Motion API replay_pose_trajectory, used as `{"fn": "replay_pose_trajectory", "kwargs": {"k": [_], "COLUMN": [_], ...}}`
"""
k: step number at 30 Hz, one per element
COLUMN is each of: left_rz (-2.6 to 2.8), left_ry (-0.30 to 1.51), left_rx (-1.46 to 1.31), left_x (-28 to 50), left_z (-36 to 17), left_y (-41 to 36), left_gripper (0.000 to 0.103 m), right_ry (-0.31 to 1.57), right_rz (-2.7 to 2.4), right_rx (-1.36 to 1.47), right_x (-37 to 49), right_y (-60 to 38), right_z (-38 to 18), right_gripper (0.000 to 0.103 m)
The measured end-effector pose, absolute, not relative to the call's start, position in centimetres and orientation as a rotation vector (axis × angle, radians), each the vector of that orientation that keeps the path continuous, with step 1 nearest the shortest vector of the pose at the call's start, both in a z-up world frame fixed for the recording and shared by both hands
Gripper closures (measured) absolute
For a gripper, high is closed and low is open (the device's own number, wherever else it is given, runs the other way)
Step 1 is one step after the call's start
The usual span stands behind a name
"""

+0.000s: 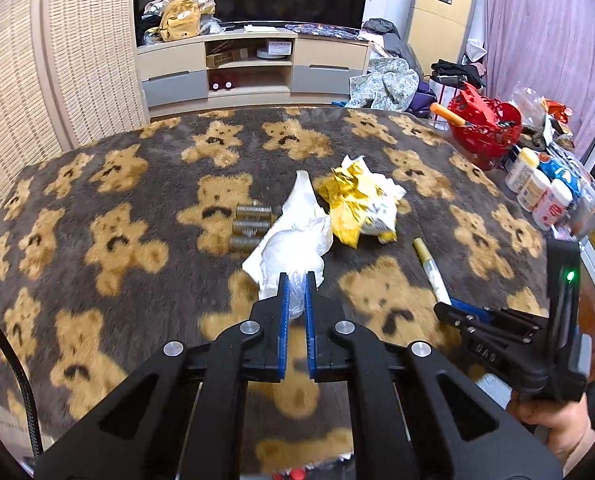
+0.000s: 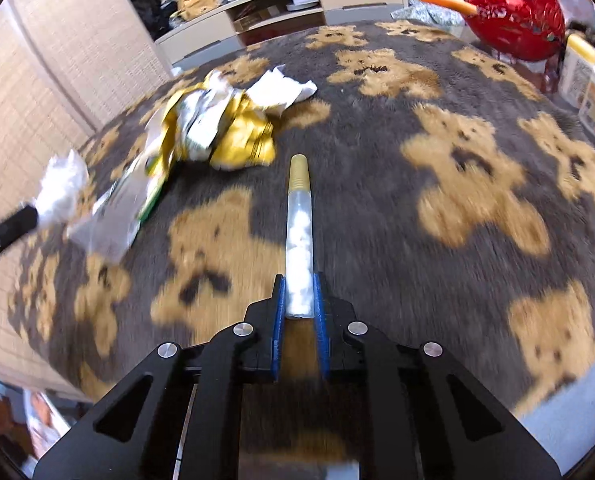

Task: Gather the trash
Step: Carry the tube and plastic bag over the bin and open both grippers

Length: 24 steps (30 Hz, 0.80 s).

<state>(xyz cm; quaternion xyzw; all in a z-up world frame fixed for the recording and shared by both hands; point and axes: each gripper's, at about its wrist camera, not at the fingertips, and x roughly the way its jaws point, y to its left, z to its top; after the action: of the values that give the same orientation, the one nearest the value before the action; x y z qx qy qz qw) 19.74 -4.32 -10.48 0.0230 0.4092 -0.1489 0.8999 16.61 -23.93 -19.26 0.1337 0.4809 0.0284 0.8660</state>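
A white crumpled plastic bag [image 1: 293, 240] lies on the bear-patterned blanket [image 1: 97, 200]; my left gripper [image 1: 296, 280] is shut on its near end. A gold and white crumpled wrapper [image 1: 357, 204] lies just right of it. My right gripper [image 2: 299, 284] is shut on a clear tube with a gold cap [image 2: 298, 224], which points away from me. The right gripper [image 1: 449, 308] and the tube [image 1: 429, 268] also show in the left wrist view. In the right wrist view the wrapper [image 2: 217, 128] is at the left, and the left gripper's finger [image 2: 5, 232] holds the white bag [image 2: 61, 188].
Three small brown bottles [image 1: 249, 226] lie left of the white bag. A red basket [image 1: 485, 120] and several white bottles [image 1: 537, 188] stand at the right edge. A TV cabinet [image 1: 253, 64] is beyond the blanket. A woven screen [image 1: 25, 80] is at the left.
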Motion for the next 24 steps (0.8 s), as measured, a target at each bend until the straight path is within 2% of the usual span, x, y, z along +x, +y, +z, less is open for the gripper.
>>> {"fn": "replay_pose_trajectory", "kwargs": {"k": [9, 24], "left_rz": [-0.315, -0.332], "left_ry": [0.852, 0.930], "left_rx": [0.036, 0.000], "left_x": [12.3, 2.0], "left_z": [-10.5, -15.8], "left_y": [-3.4, -2.7], "left_gripper": [0.097, 0.097], "right_ry": [1.014, 0.995], "right_rz": [0.098, 0.180], "right_rx": [0.307, 0.346], "right_x": [10.3, 0.9], "right_y": [-23.5, -23.0], "right_z": [-19.3, -19.7], "right_gripper": [0.088, 0.088]}}
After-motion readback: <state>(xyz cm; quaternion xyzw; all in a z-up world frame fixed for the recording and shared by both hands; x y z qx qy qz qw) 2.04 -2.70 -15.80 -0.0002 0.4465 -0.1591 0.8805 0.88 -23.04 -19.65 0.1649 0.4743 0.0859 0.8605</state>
